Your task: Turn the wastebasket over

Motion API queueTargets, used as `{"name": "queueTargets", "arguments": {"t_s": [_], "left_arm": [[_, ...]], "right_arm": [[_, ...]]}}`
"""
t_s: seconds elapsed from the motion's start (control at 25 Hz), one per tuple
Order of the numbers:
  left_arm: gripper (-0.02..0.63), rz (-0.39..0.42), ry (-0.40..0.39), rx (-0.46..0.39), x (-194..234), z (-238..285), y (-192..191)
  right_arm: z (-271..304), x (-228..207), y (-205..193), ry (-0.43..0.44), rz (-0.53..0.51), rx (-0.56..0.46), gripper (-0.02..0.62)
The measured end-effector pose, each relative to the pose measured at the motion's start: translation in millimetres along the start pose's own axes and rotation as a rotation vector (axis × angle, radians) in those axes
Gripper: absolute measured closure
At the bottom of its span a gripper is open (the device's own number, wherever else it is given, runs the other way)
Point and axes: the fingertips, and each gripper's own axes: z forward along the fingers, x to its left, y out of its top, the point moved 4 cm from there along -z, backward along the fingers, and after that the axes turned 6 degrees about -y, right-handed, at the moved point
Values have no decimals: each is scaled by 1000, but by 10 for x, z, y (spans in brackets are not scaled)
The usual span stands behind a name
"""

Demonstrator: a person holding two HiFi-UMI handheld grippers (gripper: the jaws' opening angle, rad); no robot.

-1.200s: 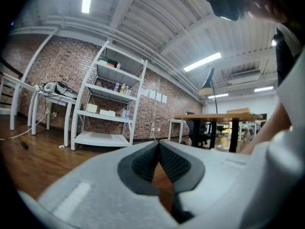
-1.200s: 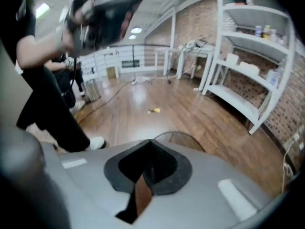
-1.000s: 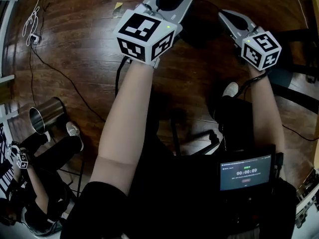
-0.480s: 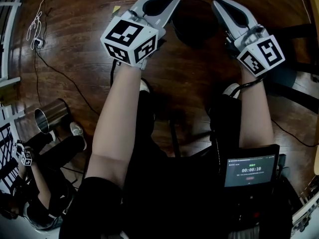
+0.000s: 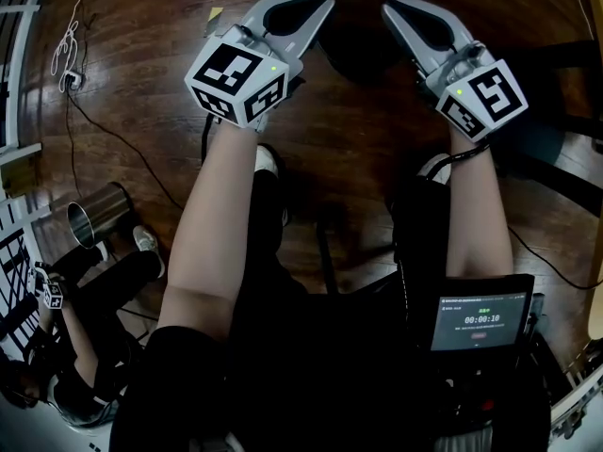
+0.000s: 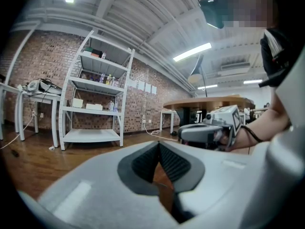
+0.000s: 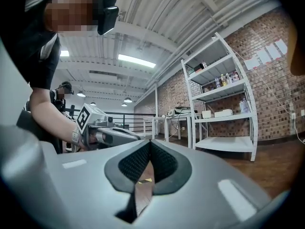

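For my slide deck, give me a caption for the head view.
Left gripper and right gripper, both shut, flank a dark wastebasket on the wooden floor.

Both bare forearms stretch forward, the left forearm (image 5: 212,224) and the right forearm (image 5: 479,210) side by side. The left gripper (image 5: 318,2) and the right gripper (image 5: 396,9) point about level, tips angled toward each other (near, not touching). Each gripper's jaws are pressed together on nothing.
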Motion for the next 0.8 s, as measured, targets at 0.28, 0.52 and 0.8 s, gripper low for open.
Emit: {"name": "queueTargets", "arguments": {"t_s": [0.28, 0.52, 0.8], "left_arm": [[603, -11, 6, 1, -14, -3, -64], [603, -21, 4, -3, -29, -4, -65], [603, -26, 12, 4, 5, -54, -112]], "right_arm": [[53, 48, -42, 8, 16, 0, 586], [101, 102, -39, 19, 17, 4, 586], [141, 216, -166, 65, -13, 42, 586]]}}
